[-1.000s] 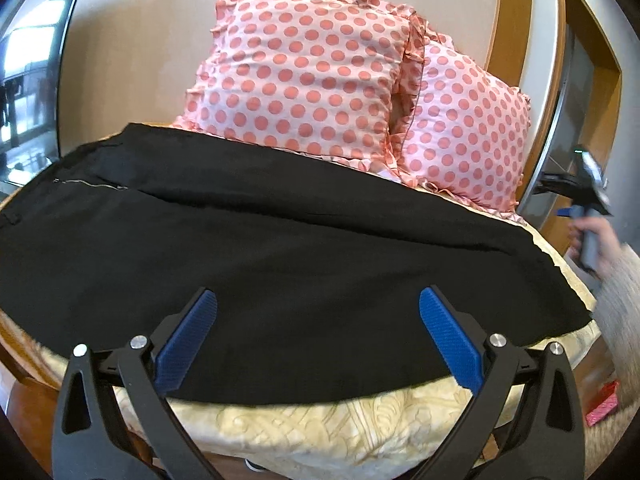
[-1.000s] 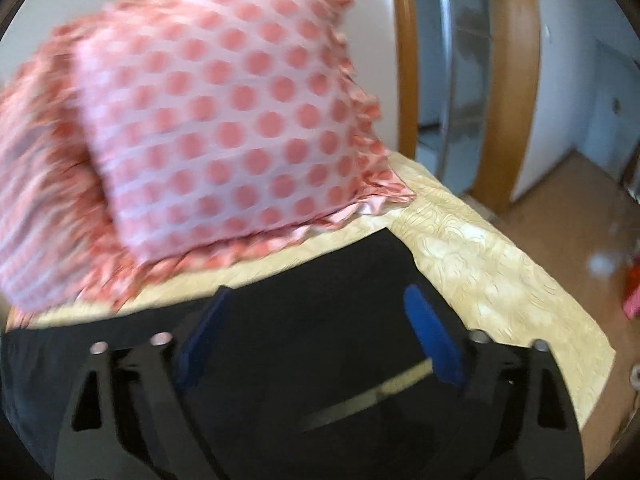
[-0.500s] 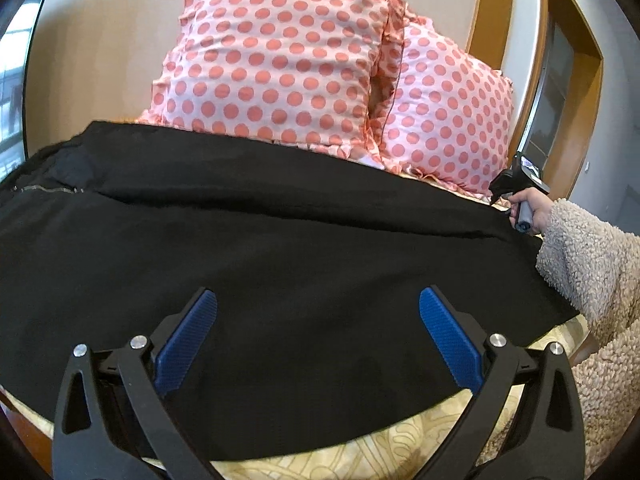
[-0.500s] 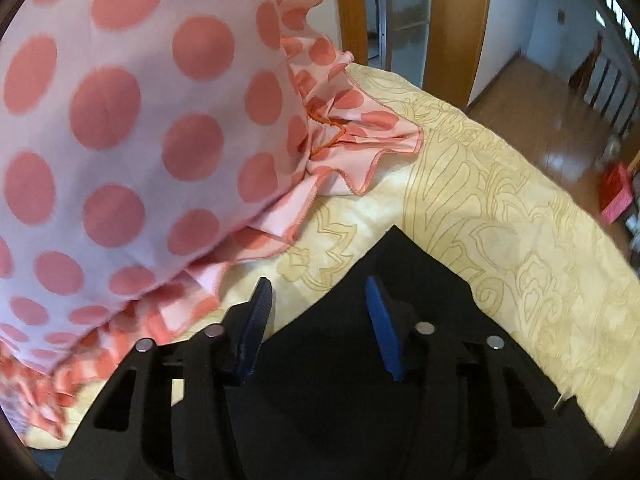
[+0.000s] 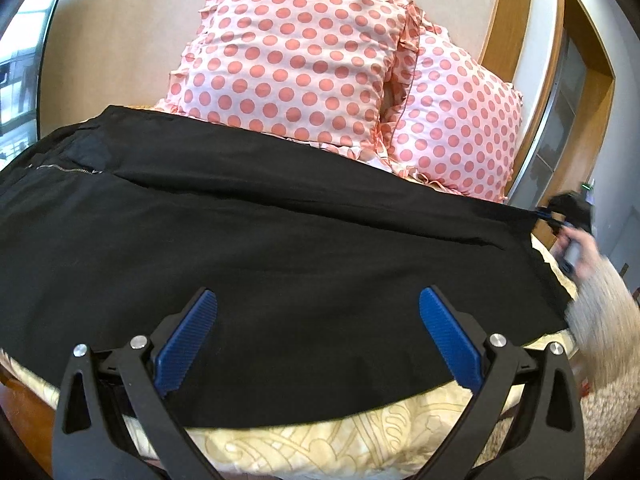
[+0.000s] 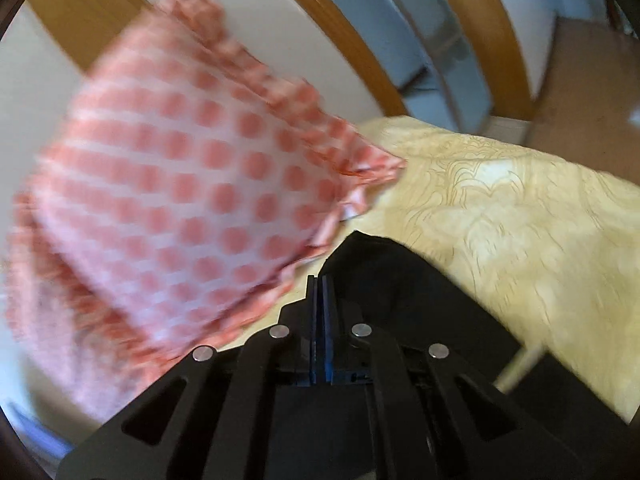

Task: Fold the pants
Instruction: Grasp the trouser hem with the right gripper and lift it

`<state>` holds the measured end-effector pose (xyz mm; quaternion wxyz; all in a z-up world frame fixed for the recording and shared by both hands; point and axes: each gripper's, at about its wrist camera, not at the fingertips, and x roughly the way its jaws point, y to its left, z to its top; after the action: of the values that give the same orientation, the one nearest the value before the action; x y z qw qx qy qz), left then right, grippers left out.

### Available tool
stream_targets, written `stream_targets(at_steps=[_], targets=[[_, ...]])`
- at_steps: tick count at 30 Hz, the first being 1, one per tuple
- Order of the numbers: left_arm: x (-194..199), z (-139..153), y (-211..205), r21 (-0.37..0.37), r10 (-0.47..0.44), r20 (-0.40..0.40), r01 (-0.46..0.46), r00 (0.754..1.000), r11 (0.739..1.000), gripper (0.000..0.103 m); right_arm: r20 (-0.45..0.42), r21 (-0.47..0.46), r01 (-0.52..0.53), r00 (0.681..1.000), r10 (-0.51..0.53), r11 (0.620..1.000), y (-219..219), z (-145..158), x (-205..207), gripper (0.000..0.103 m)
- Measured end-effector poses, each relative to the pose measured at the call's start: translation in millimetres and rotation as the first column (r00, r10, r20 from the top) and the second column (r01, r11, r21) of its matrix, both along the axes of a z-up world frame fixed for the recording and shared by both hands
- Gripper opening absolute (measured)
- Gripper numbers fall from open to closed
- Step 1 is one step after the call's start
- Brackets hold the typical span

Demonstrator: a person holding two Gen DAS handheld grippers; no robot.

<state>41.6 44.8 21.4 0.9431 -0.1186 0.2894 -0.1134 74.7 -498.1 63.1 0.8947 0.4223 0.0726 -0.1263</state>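
Note:
Black pants [image 5: 260, 248] lie spread across the yellow bed, waistband and zipper at the far left. My left gripper [image 5: 316, 320] is open and empty, hovering over the near edge of the pants. My right gripper [image 6: 320, 284] is shut on the far right corner of the pants [image 6: 384, 264], at the leg end, lifting it a little off the bedspread. In the left wrist view the right gripper [image 5: 552, 218] shows at the far right, pinching that corner.
Two pink polka-dot pillows [image 5: 304, 64] stand against the wall behind the pants, one close to the right gripper [image 6: 180, 184]. The yellow patterned bedspread [image 6: 500, 208] extends right to the bed edge. A wooden door frame [image 5: 588, 80] and floor lie beyond.
My right gripper closed on the corner of the pant leg and lifted back from the pillow. My left gripper stayed open over the near edge.

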Motion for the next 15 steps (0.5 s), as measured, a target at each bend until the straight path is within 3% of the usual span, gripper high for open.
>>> stream_targets(at_steps=[3, 6, 9, 12, 15], targets=[[-3.9, 1.0, 1.0, -0.015, 0.013, -0.005, -0.013, 1.0, 1.0, 0.101, 0.074, 0.026, -0.057, 0.996, 0.055, 0.998, 22.3, -20.9, -49.9, 0.003], [-5.3, 2.5, 1.3, -0.021, 0.025, -0.014, -0.026, 1.0, 0.999, 0.101, 0.075, 0.07, -0.059, 0.996, 0.053, 0.996, 40.0, -49.6, -83.9, 0.003], [-6.2, 3.8, 0.8, -0.028, 0.026, -0.02, -0.027, 0.999, 0.999, 0.101, 0.043, 0.154, -0.058, 0.998, 0.052, 0.986, 35.8, -83.1, -99.0, 0.003], [-7.3, 4.3, -1.4, -0.021, 0.025, -0.022, -0.026, 0.999, 0.999, 0.101, 0.032, 0.225, -0.074, 0.997, 0.068, 0.972, 23.7, -96.0, -98.8, 0.004], [-11.0, 5.0, -4.2, -0.012, 0.03, -0.025, -0.031, 0.999, 0.999, 0.101, 0.062, 0.297, -0.122, 0.992, 0.108, 0.947, 17.3, -95.7, -98.6, 0.018]])
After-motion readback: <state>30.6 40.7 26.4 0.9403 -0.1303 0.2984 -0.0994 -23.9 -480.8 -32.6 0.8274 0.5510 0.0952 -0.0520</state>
